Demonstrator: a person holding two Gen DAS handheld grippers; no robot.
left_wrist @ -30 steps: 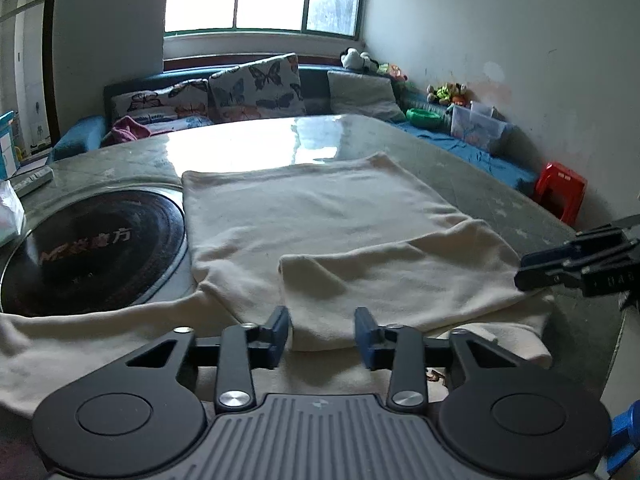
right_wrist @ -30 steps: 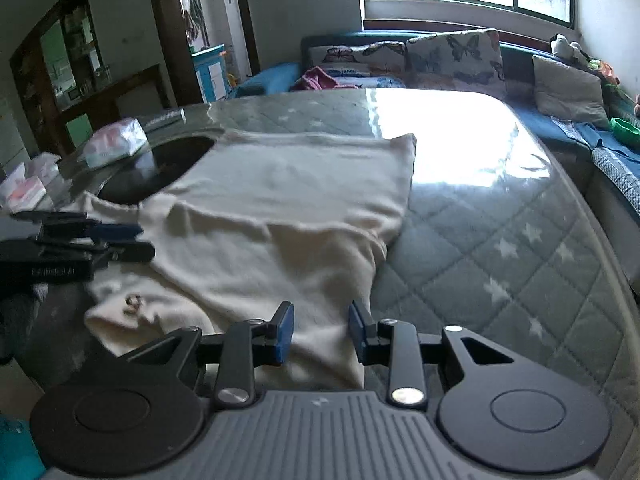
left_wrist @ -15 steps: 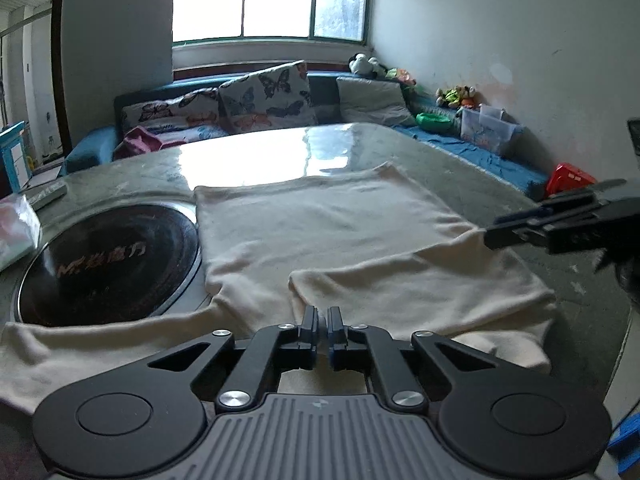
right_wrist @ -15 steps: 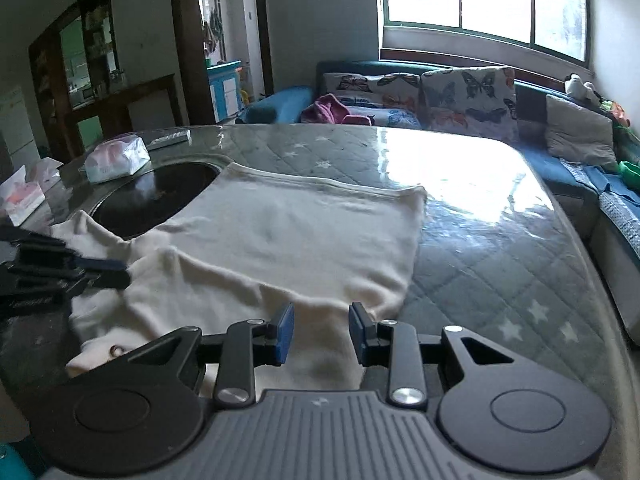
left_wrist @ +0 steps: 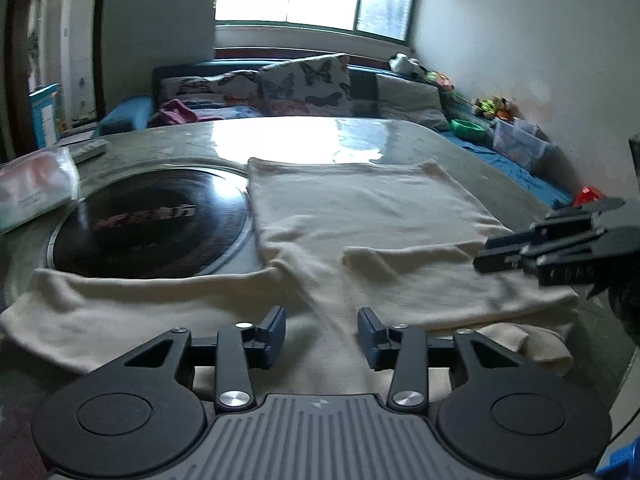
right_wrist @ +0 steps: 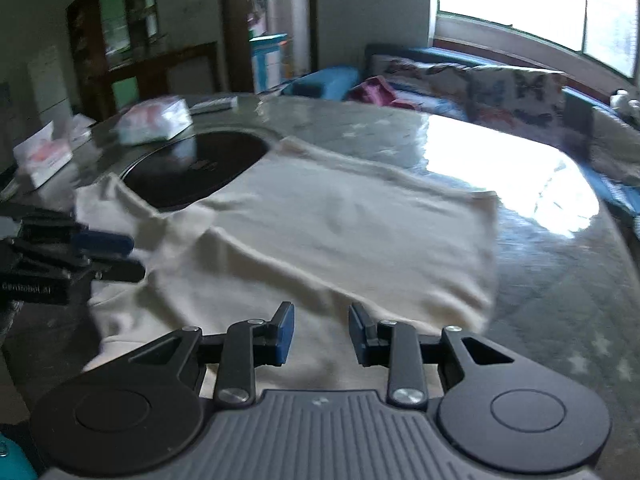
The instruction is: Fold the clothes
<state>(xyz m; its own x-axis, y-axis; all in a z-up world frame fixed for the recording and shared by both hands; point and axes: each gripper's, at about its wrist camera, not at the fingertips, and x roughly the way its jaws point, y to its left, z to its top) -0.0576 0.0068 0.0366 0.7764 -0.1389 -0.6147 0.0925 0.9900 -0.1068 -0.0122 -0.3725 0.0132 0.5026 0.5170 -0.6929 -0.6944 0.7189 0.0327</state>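
A cream sweater [left_wrist: 360, 216] lies flat on the round table, body toward the window. One sleeve [left_wrist: 440, 276] is folded across the body; the other sleeve [left_wrist: 132, 300] stretches out left in front of the black hotplate. My left gripper [left_wrist: 322, 330] is open and empty, just above the sweater's near edge. My right gripper [right_wrist: 321, 332] is open and empty over the sweater's [right_wrist: 340, 232] near side. Each gripper shows at the edge of the other's view: the right one [left_wrist: 560, 248], the left one [right_wrist: 80, 256].
A black round hotplate [left_wrist: 152, 232] is set in the table [left_wrist: 480, 168] left of the sweater. Tissue packs [left_wrist: 32, 192] and a remote lie at the far left. A sofa with cushions [left_wrist: 304, 84] and a window stand behind. A red stool [left_wrist: 590, 194] is at right.
My left gripper shut half a second ago and has opened again, swinging left so the outstretched sleeve is in view. The right gripper stayed open and turned left.
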